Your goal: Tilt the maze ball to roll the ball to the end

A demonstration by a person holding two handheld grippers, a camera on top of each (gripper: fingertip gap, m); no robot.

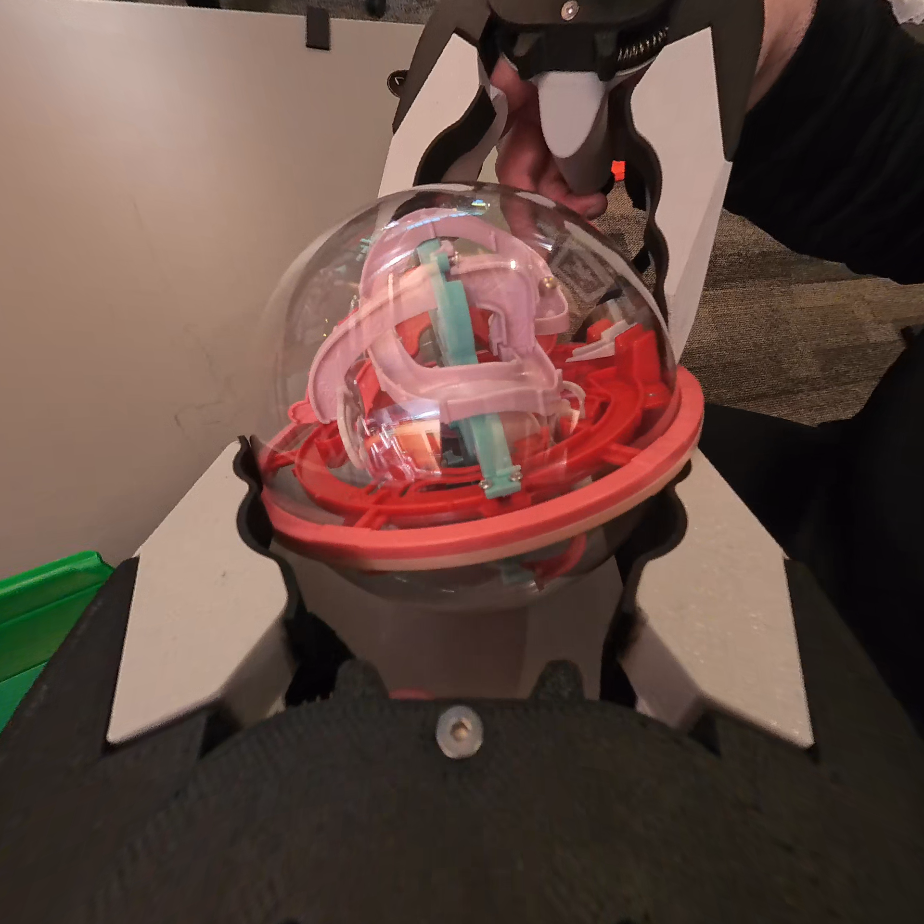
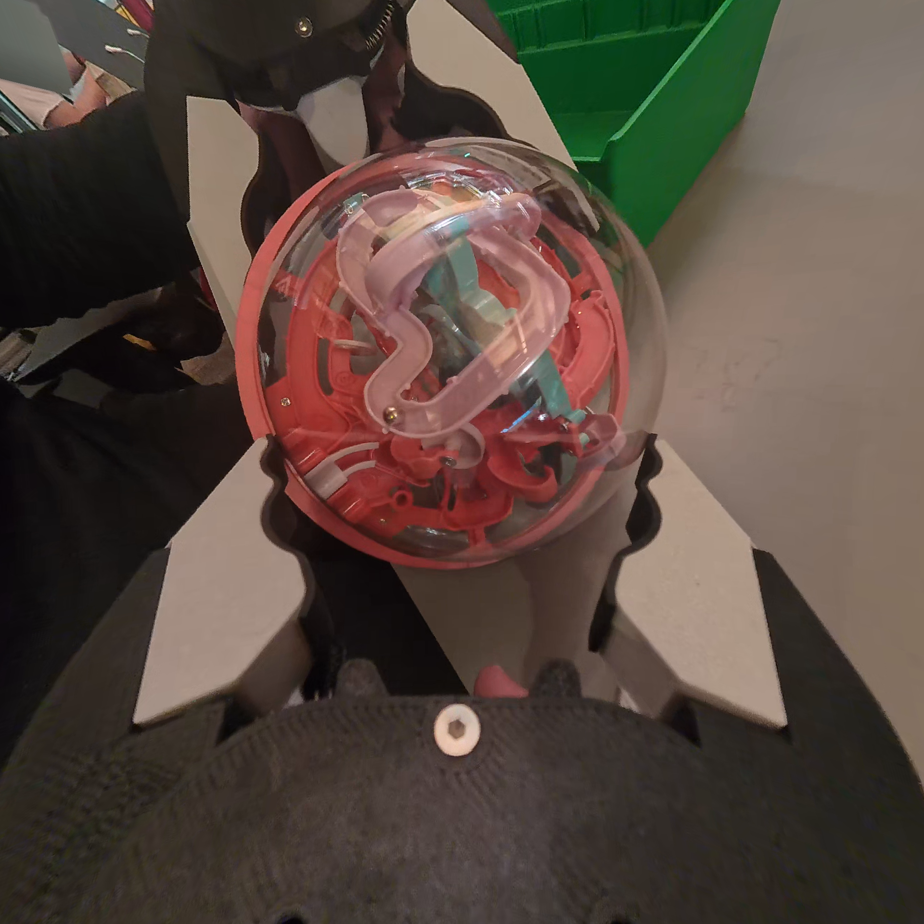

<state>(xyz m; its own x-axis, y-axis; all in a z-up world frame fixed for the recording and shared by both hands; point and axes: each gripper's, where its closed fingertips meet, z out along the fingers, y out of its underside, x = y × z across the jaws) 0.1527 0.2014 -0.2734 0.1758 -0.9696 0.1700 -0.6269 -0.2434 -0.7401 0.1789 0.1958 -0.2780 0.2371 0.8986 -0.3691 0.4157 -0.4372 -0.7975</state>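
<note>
The maze ball (image 2: 450, 355), a clear sphere with a red equator ring, is held in the air between both tongs. Its small steel ball (image 2: 390, 413) sits in the pink track (image 2: 425, 320) at seven o'clock. The right gripper (image 2: 457, 450) and left gripper (image 1: 467, 480) each clamp it, jaws spread wide. A green bin (image 2: 650, 85) lies at one o'clock.

Left wrist view: from behind the left gripper (image 1: 465, 492), forward along its fingers, very close to the maze ball (image 1: 470, 380). Right wrist view: same from the right gripper (image 2: 457, 450), facing back. Shared: maze ball, green bin (image 2: 645, 80), pale table (image 2: 780, 350).
</note>
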